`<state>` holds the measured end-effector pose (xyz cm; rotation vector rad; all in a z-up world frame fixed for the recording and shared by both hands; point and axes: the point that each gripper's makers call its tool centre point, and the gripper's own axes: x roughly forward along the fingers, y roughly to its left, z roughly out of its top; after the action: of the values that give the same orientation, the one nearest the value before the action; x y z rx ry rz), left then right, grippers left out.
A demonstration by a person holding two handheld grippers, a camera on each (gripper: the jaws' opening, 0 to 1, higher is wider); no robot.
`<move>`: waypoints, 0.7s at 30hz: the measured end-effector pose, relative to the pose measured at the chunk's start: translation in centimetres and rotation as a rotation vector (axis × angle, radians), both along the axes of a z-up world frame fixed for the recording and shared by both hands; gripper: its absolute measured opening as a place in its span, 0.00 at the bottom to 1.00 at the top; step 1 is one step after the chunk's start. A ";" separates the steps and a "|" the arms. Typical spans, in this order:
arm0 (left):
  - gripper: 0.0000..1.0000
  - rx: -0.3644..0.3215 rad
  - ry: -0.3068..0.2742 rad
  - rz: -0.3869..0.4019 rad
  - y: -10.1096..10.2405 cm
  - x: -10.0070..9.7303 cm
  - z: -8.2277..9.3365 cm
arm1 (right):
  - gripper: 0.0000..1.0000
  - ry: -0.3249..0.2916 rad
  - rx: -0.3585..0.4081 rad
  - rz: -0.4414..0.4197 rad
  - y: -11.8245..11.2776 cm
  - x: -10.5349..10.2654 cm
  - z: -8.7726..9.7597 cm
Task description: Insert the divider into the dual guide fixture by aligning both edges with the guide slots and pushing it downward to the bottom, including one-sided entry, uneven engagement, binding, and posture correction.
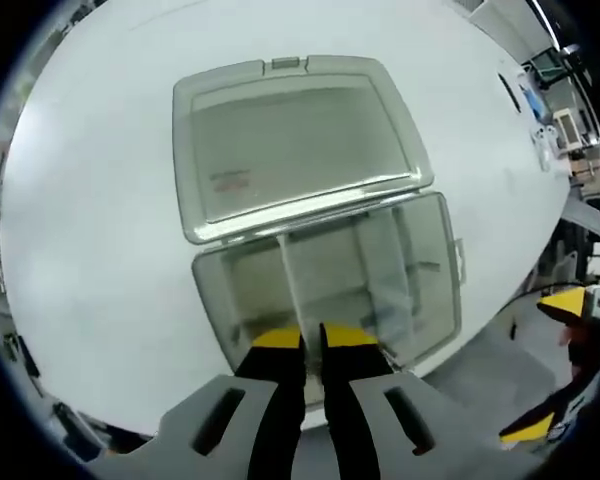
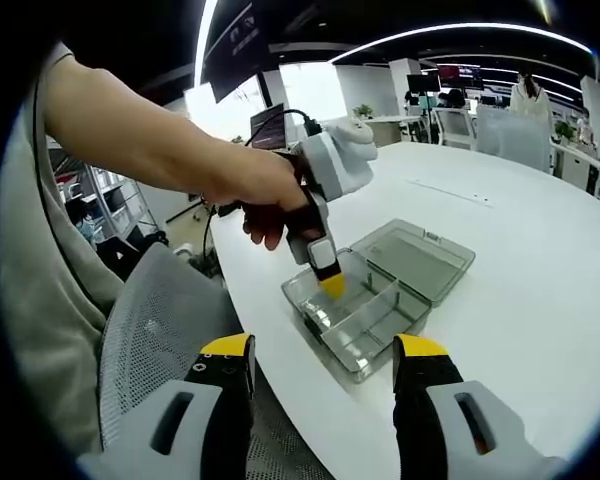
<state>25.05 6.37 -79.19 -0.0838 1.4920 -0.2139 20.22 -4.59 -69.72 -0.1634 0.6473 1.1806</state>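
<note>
A clear plastic box (image 1: 448,262) with its lid (image 1: 290,150) laid open sits on the white table (image 1: 90,230) near the front edge. My left gripper (image 1: 312,338) reaches into the box's near side. Its yellow tips stand almost together on the near end of a thin clear divider (image 1: 292,280), which runs across the box. In the right gripper view the left gripper (image 2: 331,284) points down into the box (image 2: 365,330), beside the open lid (image 2: 420,258). My right gripper (image 2: 324,352) hangs open off the table's edge with nothing between its jaws, and appears again as the right gripper (image 1: 546,366).
A person's hand (image 2: 270,205) and bare forearm (image 2: 140,125) hold the left gripper. A grey mesh chair (image 2: 150,320) stands under the right gripper, by the table (image 2: 540,280). More clear partitions (image 1: 380,262) stand in the box. Desks and monitors (image 2: 460,75) lie far behind.
</note>
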 end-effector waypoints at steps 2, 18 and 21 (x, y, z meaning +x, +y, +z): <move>0.02 0.005 0.004 -0.001 0.0 0.1 -0.1 | 0.52 -0.001 0.002 0.000 0.0 0.0 0.0; 0.02 0.092 0.046 -0.041 -0.1 0.0 -0.5 | 0.52 0.002 -0.005 -0.004 -0.3 -0.1 -0.1; 0.02 0.095 0.051 -0.036 -0.1 0.0 -0.6 | 0.52 0.003 -0.007 -0.005 -0.3 -0.2 -0.1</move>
<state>25.07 6.32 -79.83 0.0136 1.5526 -0.1708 20.04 -4.91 -69.85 -0.1660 0.6544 1.1742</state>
